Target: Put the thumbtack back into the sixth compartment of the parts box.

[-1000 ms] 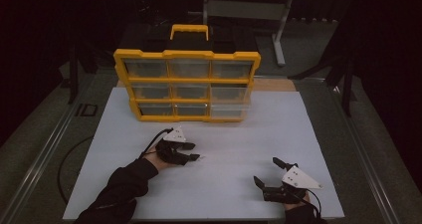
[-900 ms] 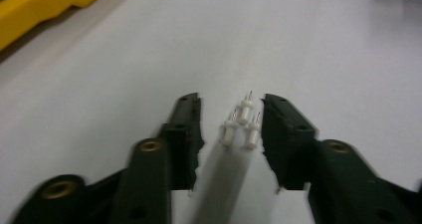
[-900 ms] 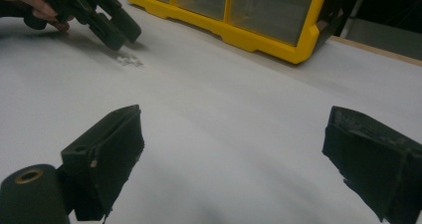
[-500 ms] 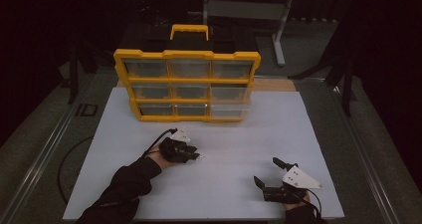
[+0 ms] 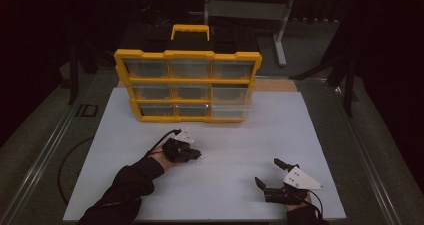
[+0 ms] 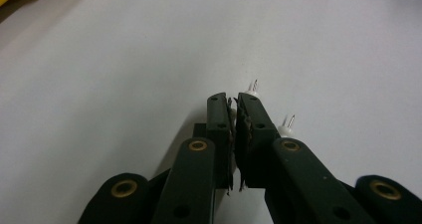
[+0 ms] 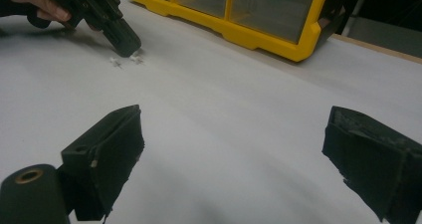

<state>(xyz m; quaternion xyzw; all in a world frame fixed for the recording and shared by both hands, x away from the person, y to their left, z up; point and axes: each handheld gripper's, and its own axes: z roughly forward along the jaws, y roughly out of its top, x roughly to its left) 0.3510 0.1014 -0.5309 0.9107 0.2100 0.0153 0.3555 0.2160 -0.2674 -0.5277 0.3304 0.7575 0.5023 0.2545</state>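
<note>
Resting low on the white desk point(image 5: 225, 135), the left gripper point(image 5: 192, 155) has its tips down among a few small white clips with thin metal pins point(image 6: 286, 127). Its jaws have just been closing and now stand together; the left gripper view shows the two pads almost touching, with only a narrow slit between them. Whether anything is pinched in that slit cannot be made out. Two of the clips lie just beside the outer face of one jaw in that view, their pins sticking up, partly covered by the jaw itself. In the right gripper view the same small white pieces point(image 7: 124, 60) lie on the desk right at the tip of the left gripper point(image 7: 122, 40), touching or nearly so. The high view shows more white specks point(image 5: 187, 133) just behind the left hand point(image 5: 167, 152), too small to tell apart.

The right gripper point(image 5: 272, 177) sits well apart, near the front right corner of the desk, with its jaws wide apart and nothing between them but bare desk.

A yellow organizer case point(image 5: 187, 85) with clear drawers stands upright at the far side of the desk, well beyond the clips. What its drawers contain is hard to read through the dim plastic. The right hand is cut off by the bottom edge of the high view.
</note>
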